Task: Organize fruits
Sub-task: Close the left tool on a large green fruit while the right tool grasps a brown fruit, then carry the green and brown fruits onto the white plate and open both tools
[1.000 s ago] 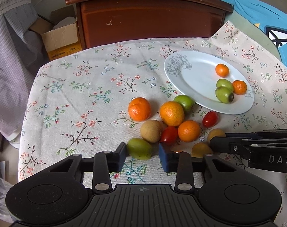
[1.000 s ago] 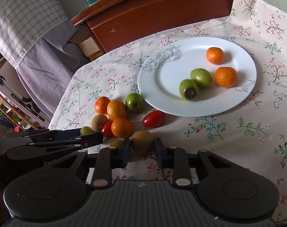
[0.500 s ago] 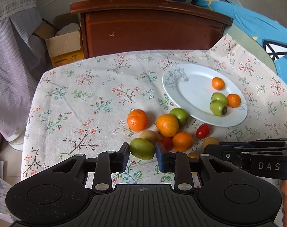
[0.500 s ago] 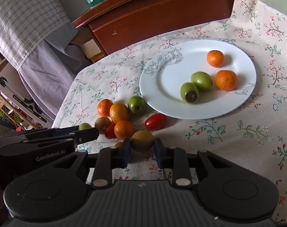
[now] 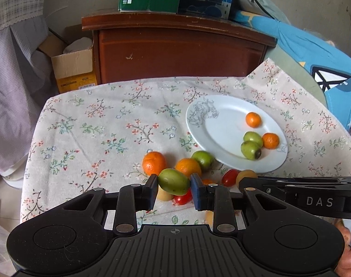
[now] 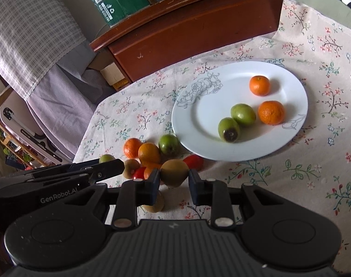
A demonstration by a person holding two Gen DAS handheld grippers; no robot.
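Left wrist view: left tongs (image 5: 174, 188) pinch a green fruit (image 5: 174, 181) between both pads, above the fruit pile on the counter (image 5: 94, 124). Right wrist view: right tongs (image 6: 173, 180) clamp a brown kiwi (image 6: 174, 172) likewise, near the white plate (image 6: 198, 127) carrying two oranges and two green fruits

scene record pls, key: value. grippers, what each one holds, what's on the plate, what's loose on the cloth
left hand-held gripper: shut on green fruit
right hand-held gripper: shut on brown kiwi
plate: two oranges, two green fruits
tablecloth: loose pile of oranges, red tomatoes, a green fruit and kiwis beside the plate
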